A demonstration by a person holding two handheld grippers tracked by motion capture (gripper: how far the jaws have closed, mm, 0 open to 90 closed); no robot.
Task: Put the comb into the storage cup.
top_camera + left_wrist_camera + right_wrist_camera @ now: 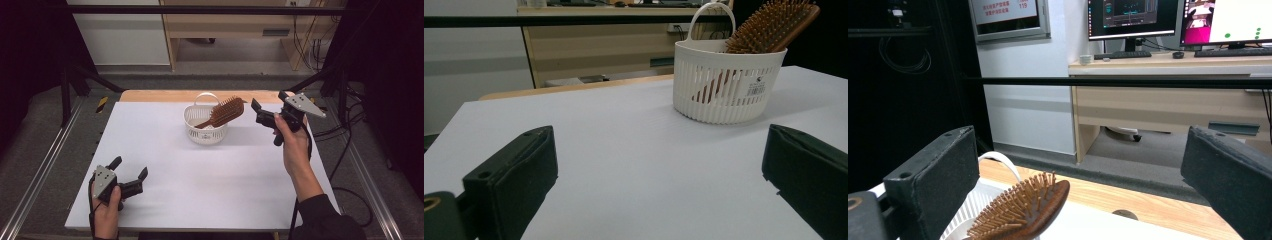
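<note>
A white slatted basket (205,135) with a loop handle stands at the far middle of the white table top (200,185). A brown wooden hairbrush (227,111) leans in it, handle down, bristle head sticking out over the right rim. My right gripper (269,100) is held in the air just right of the brush head, open and empty. My left gripper (131,167) rests open and empty near the front left corner. In the left gripper view the basket (724,90) and brush (769,25) are far ahead. The right gripper view has the brush head (1023,207) and basket (975,205) low between the jaws.
Black frame posts and rails stand around the table. A wooden desk (230,25) and trailing cables (345,150) lie beyond and to the right. Monitors (1133,17) sit on a desk in the right gripper view.
</note>
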